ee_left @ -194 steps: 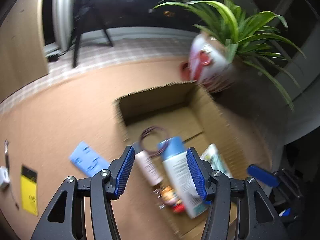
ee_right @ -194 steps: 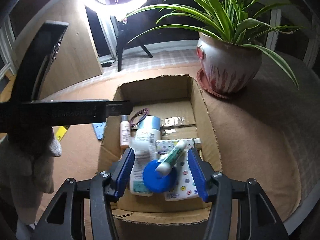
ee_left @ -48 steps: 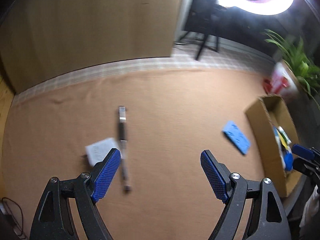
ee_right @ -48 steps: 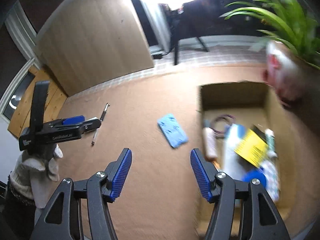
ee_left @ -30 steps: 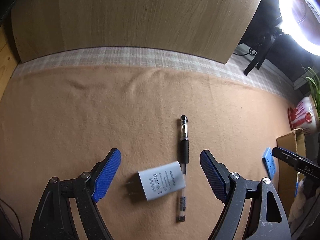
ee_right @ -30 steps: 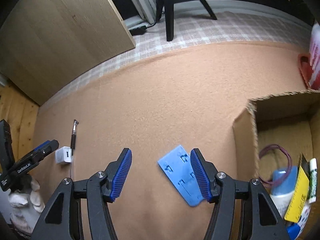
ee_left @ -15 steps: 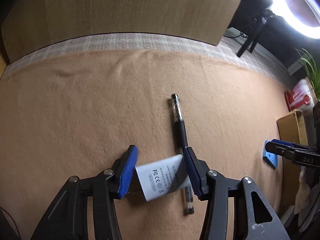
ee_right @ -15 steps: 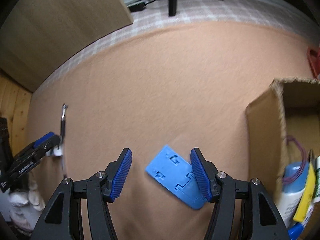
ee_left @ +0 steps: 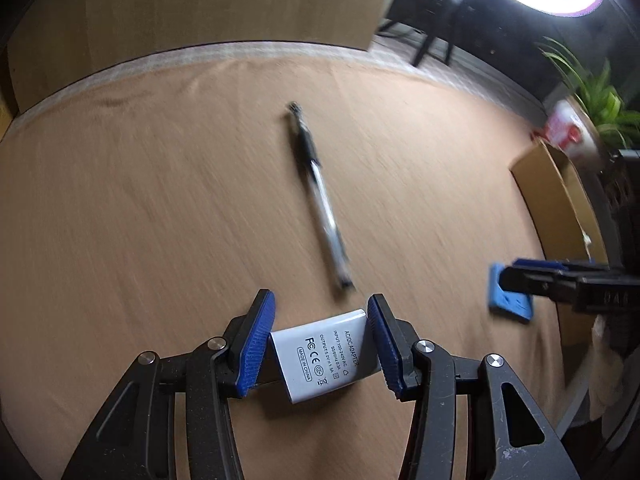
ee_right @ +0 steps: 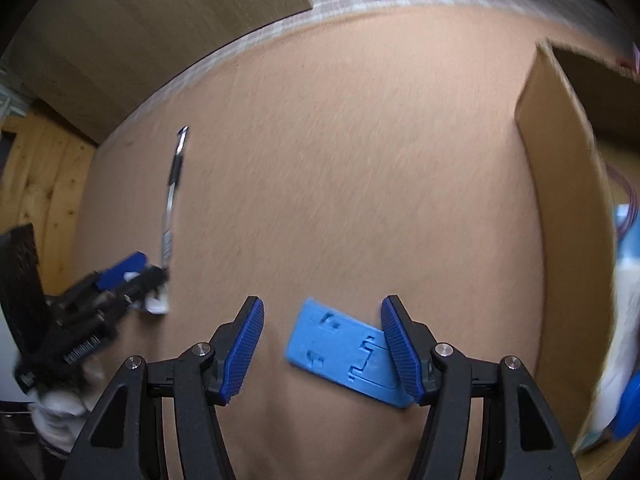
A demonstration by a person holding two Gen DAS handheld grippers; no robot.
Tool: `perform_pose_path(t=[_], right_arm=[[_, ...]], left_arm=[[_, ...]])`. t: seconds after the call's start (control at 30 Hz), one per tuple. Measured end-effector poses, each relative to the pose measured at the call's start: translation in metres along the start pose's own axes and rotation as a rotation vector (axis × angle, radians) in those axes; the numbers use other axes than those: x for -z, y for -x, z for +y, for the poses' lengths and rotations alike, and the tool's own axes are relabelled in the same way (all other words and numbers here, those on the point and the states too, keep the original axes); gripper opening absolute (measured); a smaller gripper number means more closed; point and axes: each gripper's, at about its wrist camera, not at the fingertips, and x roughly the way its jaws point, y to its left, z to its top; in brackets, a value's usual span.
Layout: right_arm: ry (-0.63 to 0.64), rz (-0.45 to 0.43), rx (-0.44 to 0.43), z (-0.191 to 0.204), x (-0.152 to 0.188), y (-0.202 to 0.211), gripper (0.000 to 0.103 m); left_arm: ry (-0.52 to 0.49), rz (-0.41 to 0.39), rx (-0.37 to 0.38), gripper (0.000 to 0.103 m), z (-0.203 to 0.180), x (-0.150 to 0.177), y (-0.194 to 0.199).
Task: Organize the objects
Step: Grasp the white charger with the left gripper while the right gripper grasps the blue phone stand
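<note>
The left gripper (ee_left: 318, 344) clamps the white adapter (ee_left: 326, 354) between both blue pads, with the pen (ee_left: 320, 196) lying just beyond on the tan cloth (ee_left: 160, 200). The right gripper (ee_right: 322, 350) is open over the blue plate (ee_right: 344, 350), which lies slanted, nearer its right finger (ee_right: 398, 350). The box (ee_right: 560, 200) stands to the right.

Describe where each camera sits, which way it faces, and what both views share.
Left wrist: on the left gripper, angled down at the tan tablecloth; its blue pads clamp a white AC/DC adapter.
Right wrist: on the right gripper, angled down; open around a flat blue plastic piece; the left gripper and a white-gloved hand show at its left.
Shared: pen, blue piece, cardboard box.
</note>
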Motion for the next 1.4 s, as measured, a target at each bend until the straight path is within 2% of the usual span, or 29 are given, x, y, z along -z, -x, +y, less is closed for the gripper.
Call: perform_pose_path(t=[0.17,0.23,0.27,0.33,0.4,0.53,0.63,0.73,0.87,1.0,1.07,1.2,1.4], right_arm=[[0.000,0.011,-0.038,0.001,0.022,0.005,0.058],[-0.006,0.024,-0.079,0.000,0.031,0.007,0.058],[-0.010,0.036,-0.106,-0.001,0.035,0.007,0.058],[-0.017,0.029,-0.126,-0.005,0.044,0.011,0.058],[-0.010,-0.003,-0.094,-0.006,0.051,0.015,0.058],[0.051,-0.050,-0.030,-0.004,0.061,0.021,0.057],[0.127,-0.054,0.026,0.008,0.066,0.018,0.057],[0.176,-0.064,0.077,0.020,0.070,0.014,0.057],[0.202,-0.064,0.102,0.028,0.070,0.006,0.057],[0.247,-0.066,0.170,0.036,0.069,-0.002,0.057],[0.275,-0.068,0.211,0.038,0.069,-0.004,0.052],[0.336,-0.079,0.284,0.040,0.071,-0.005,0.034],[0.309,-0.095,0.246,0.026,0.073,0.003,0.033]], left_arm=[[-0.017,0.003,0.013,0.052,-0.020,0.025,0.005],[-0.025,0.018,0.026,0.053,-0.027,0.028,0.005],[-0.029,0.031,0.040,0.057,-0.029,0.030,0.006],[-0.070,0.028,0.034,0.077,-0.035,0.034,0.010],[-0.121,0.009,-0.012,0.080,-0.039,0.038,0.017],[-0.175,0.009,-0.024,0.080,-0.042,0.049,0.025],[-0.225,0.015,-0.080,0.080,-0.050,0.055,0.020],[-0.188,0.041,-0.069,0.080,-0.051,0.055,0.015],[-0.138,0.025,-0.074,0.079,-0.042,0.054,0.017],[-0.130,0.018,-0.101,0.070,-0.041,0.054,0.014],[-0.128,0.013,-0.102,0.070,-0.041,0.056,0.015],[-0.103,-0.002,-0.098,0.070,-0.036,0.058,0.019],[-0.070,-0.004,-0.079,0.070,-0.027,0.059,0.024]])
